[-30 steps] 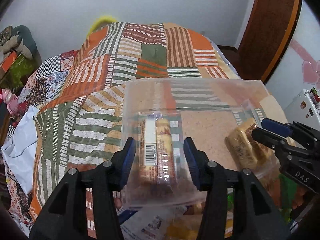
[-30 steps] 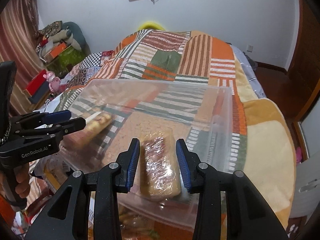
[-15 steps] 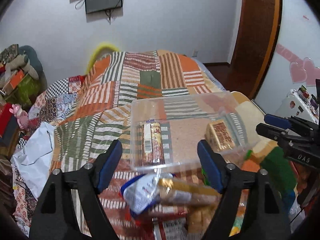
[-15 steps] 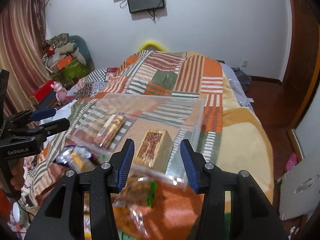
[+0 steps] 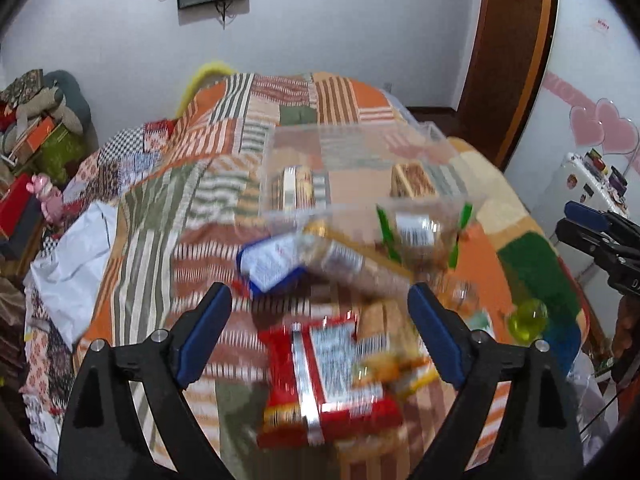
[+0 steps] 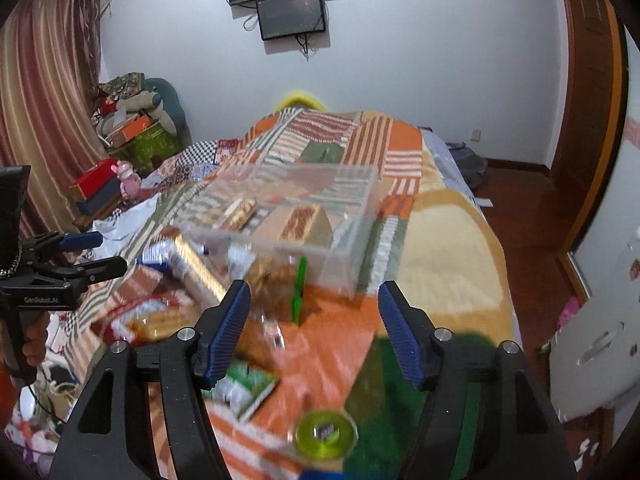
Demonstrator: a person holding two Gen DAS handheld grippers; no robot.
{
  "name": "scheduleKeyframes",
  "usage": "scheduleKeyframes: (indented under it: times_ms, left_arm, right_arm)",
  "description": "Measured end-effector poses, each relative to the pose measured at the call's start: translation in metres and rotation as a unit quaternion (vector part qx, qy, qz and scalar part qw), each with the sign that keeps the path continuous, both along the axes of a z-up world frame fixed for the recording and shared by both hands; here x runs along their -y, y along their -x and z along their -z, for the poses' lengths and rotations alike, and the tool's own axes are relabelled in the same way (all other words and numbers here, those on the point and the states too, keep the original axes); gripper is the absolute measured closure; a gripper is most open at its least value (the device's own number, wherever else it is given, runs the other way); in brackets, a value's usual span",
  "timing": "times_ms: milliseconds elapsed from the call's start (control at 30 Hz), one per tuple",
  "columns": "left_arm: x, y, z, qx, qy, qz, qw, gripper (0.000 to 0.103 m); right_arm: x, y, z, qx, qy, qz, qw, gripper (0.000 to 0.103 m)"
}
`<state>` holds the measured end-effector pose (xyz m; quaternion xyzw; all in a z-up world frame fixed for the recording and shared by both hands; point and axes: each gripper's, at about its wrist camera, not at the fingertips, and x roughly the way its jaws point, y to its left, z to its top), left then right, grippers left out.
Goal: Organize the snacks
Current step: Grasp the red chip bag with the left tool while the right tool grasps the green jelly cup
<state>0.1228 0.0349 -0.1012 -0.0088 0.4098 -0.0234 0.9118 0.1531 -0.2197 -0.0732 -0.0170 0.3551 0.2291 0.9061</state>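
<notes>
While both tools, left tool (image 5: 320,332) and right tool (image 6: 312,332), were opening empty, 2 snacks lay in the clear bin (image 5: 360,148); I judged the red packet (image 5: 324,376), lower centre, next.

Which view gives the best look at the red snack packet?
The left wrist view: the red snack packet lies whole and near, between the open fingers, though blurred. The right wrist view catches only a blurred red and white part at the left, beside the snack pile.
</notes>
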Motion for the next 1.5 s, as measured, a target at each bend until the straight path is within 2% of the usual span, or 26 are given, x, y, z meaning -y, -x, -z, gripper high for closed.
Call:
scheduleKeyframes:
  times_ms: [367,533,800,867,933,1000,1133,1300,1500]
  left_arm:
    - [-0.003,0.033,0.039,-0.042,0.031,-0.008,0.9986,0.012]
    - [0.002,0.03,0.056,-0.061,0.034,-0.01,0.9975,0.011]
    - [0.0,0.013,0.075,-0.078,0.051,-0.028,0.9952,0.011]
    - [0.0,0.01,0.078,-0.076,0.048,-0.033,0.9954,0.011]
    - [0.0,0.006,0.08,-0.075,0.044,-0.038,0.9955,0.011]
    - [-0.002,0.003,0.082,-0.073,0.044,-0.045,0.9954,0.011]
    - [-0.006,0.001,0.082,-0.06,0.046,-0.056,0.9955,0.016]
    - [-0.005,0.006,0.079,-0.049,0.03,-0.047,0.9973,0.026]
    - [-0.011,0.019,0.072,-0.043,0.037,-0.042,0.9975,0.033]
  right_arm:
    - [0.006,0.019,0.041,-0.061,0.015,0.001,0.998,0.039]
    - [0.008,0.032,0.054,-0.071,0.031,0.001,0.997,0.039]
    - [0.019,0.034,0.072,-0.095,0.026,0.014,0.995,0.039]
    - [0.019,0.032,0.075,-0.101,0.021,0.012,0.995,0.045]
    - [0.018,0.031,0.078,-0.109,0.021,0.008,0.994,0.059]
    - [0.019,0.031,0.079,-0.108,0.019,0.009,0.994,0.06]
    - [0.024,0.031,0.078,-0.111,0.003,0.011,0.994,0.061]
    - [0.028,0.029,0.075,-0.116,-0.014,0.015,0.993,0.061]
    - [0.031,0.027,0.066,-0.106,-0.027,0.022,0.994,0.061]
